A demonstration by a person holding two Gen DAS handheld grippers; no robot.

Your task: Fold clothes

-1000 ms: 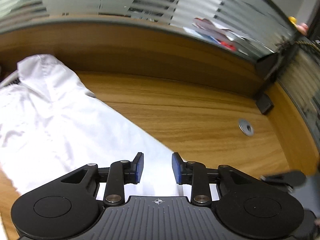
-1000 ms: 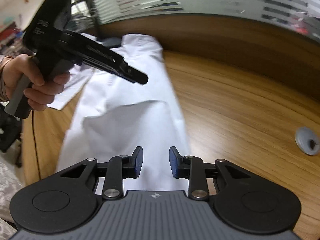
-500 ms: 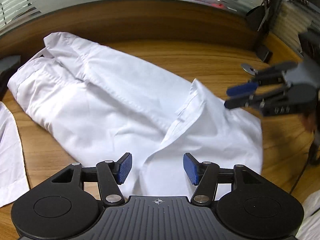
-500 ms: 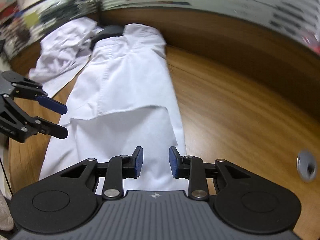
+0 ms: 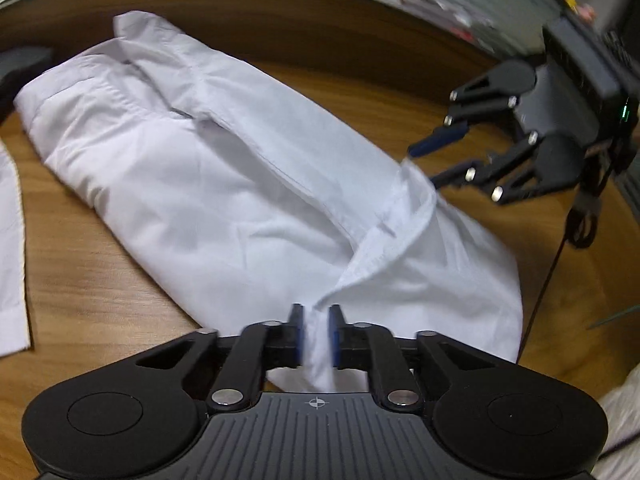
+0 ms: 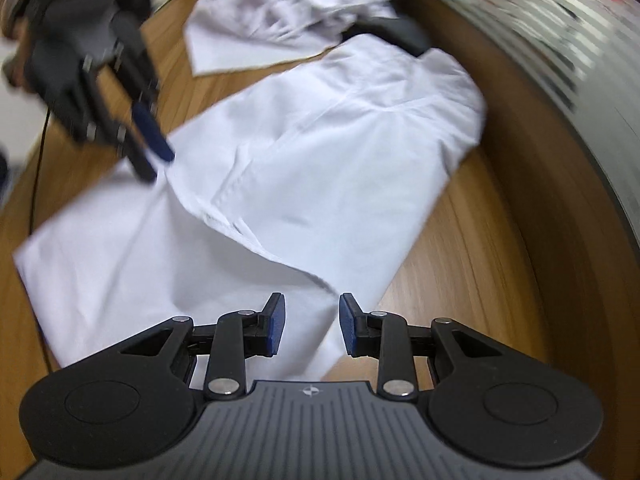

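Now that the left claw point(image 5: 316, 334) has just been closing, its blue pads are pinching a bunch of white fabric at the near hem of the white shirt point(image 5: 224, 184), where half a second ago they were standing spread above that same edge with nothing between them. The shirt is lying lengthwise across the wooden desk point(image 5: 92, 280), already folded narrow, its collar end toward the far wall and its open placket edge curling up near the hem. The right claw point(image 6: 311, 330) is hanging with its jaws parted over the other corner of the hem, cloth showing below the gap but the pads not pressing on it; in the left view it is reaching in from the right, just beside the raised fabric edge. A second white garment point(image 6: 280, 16) is lying crumpled farther along the desk. To my eye, one hem corner is now secured, and the right side is needing its own grip before the hem can be carried toward the collar.
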